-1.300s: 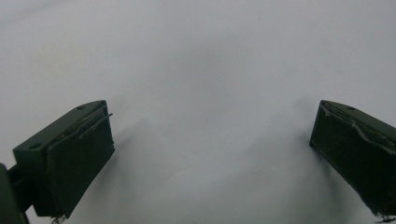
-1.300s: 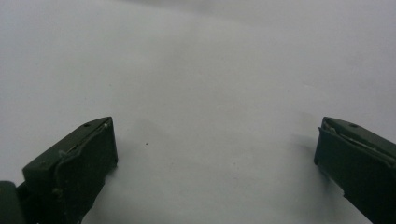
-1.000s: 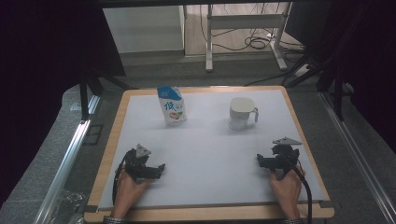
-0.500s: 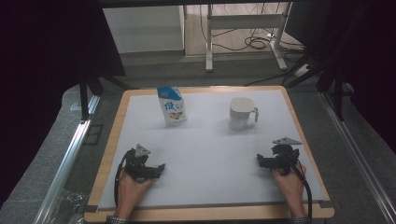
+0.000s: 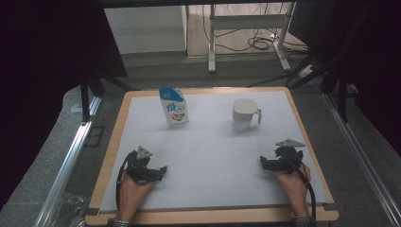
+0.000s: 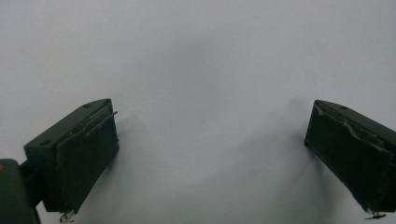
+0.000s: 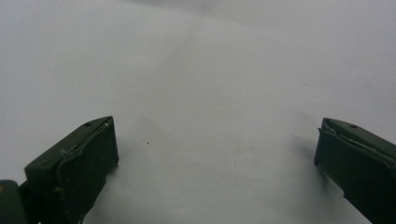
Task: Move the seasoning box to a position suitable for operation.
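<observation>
A small blue and white carton [image 5: 174,107] stands upright at the back left of the white table sheet [image 5: 213,156]. A white jug with a handle [image 5: 244,114] stands at the back right. My left gripper [image 5: 162,171] rests low on the sheet at the front left, held by a hand, open, with bare sheet between its jaws [image 6: 210,149]. My right gripper [image 5: 263,164] rests at the front right, also open over bare sheet [image 7: 215,158]. Both lie well short of the carton and the jug.
The sheet lies on a wooden-edged board [image 5: 108,156]. Metal rails [image 5: 71,156] run along both sides. Beyond the far edge stand a desk frame [image 5: 246,28] and cables on the floor [image 5: 260,43].
</observation>
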`<state>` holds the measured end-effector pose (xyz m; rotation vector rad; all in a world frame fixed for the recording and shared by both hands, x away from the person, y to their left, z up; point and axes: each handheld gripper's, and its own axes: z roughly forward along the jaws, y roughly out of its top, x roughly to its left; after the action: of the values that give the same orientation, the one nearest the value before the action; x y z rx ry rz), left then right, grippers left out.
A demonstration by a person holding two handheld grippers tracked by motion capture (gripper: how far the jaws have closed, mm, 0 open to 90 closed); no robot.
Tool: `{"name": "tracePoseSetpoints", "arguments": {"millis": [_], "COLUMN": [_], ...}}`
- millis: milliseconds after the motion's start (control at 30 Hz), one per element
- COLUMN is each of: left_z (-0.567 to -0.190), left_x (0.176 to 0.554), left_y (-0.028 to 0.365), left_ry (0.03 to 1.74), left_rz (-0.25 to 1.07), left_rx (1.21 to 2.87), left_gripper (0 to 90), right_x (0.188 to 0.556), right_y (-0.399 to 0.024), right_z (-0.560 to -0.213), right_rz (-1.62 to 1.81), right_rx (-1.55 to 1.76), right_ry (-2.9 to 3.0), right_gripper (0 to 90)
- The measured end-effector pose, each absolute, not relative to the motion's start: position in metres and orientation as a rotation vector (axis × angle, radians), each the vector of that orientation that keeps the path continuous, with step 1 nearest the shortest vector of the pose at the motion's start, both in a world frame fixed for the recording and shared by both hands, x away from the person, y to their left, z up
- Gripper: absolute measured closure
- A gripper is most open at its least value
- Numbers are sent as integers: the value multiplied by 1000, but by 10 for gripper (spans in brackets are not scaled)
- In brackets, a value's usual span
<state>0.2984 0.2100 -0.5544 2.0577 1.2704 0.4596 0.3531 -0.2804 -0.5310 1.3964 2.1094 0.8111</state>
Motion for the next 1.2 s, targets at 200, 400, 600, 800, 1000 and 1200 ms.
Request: {"name": "tracePoseSetpoints", "arguments": {"millis": [200, 400, 600, 800, 1000, 1200], "left_z": [-554, -554, -555, -554, -555, -555], "left_x": [298, 298, 298, 298, 298, 298], "left_y": [210, 210, 210, 210, 210, 210], "left_ry": [1270, 1270, 1270, 1270, 1272, 1270], "left_rz": [459, 460, 460, 459, 459, 460], "left_rx": [2057, 2057, 2057, 2057, 2053, 2057], "left_gripper": [24, 24, 25, 24, 24, 25], "right_x": [354, 355, 359, 365, 374, 382], "right_y": [-277, -275, -273, -273, -276, -274], "right_z": [-525, -518, -513, -506, -503, -499], "right_rz": [831, 927, 996, 1041, 1066, 1096], "right_rx": [1359, 1326, 1311, 1298, 1340, 1363], "right_ry": [2146, 2140, 2152, 2169, 2199, 2207], "right_gripper": [0, 0, 0, 0, 0, 0]}}
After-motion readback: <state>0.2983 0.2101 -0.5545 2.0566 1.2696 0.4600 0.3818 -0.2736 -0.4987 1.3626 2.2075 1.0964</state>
